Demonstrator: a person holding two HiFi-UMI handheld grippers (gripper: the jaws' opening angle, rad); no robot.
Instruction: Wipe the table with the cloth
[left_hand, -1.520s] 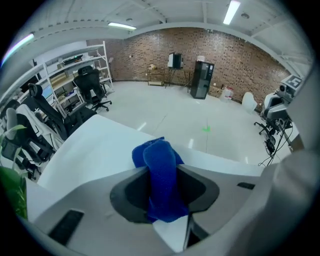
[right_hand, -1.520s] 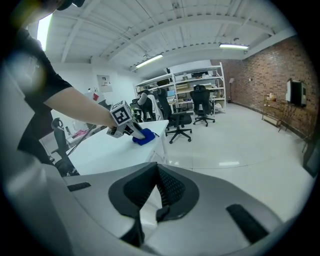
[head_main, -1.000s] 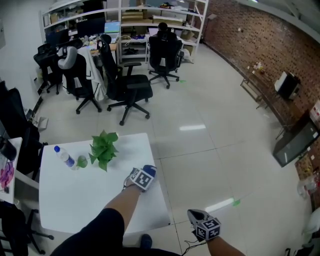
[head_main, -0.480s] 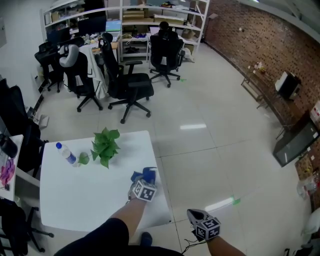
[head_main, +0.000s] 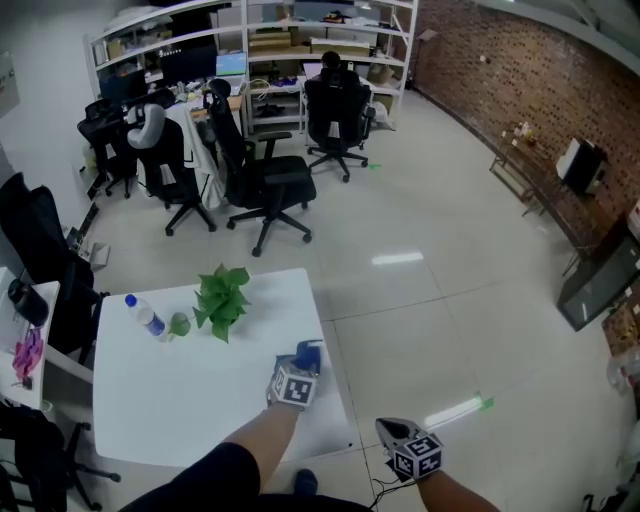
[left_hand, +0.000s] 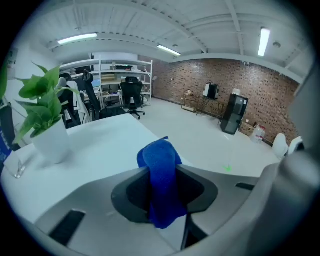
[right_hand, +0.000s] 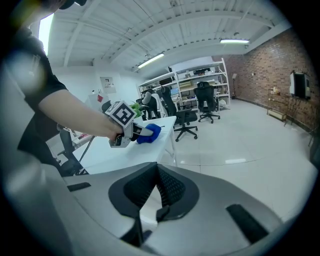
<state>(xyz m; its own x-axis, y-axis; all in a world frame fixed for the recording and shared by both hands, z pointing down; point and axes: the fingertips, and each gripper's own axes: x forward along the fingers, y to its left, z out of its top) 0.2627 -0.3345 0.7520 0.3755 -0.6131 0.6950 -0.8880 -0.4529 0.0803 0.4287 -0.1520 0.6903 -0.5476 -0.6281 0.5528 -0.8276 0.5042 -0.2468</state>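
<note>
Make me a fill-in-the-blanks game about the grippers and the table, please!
1. The left gripper is shut on a ____ cloth.
2. The plant on the table has ____ leaves.
3. The right gripper is shut and holds ____.
Missing words: blue; green; nothing.

In the head view, the left claw (head_main: 302, 364) hides most of the blue cloth (head_main: 310, 350). The plant (left_hand: 42, 100) is cut off at the left gripper view's left edge.
</note>
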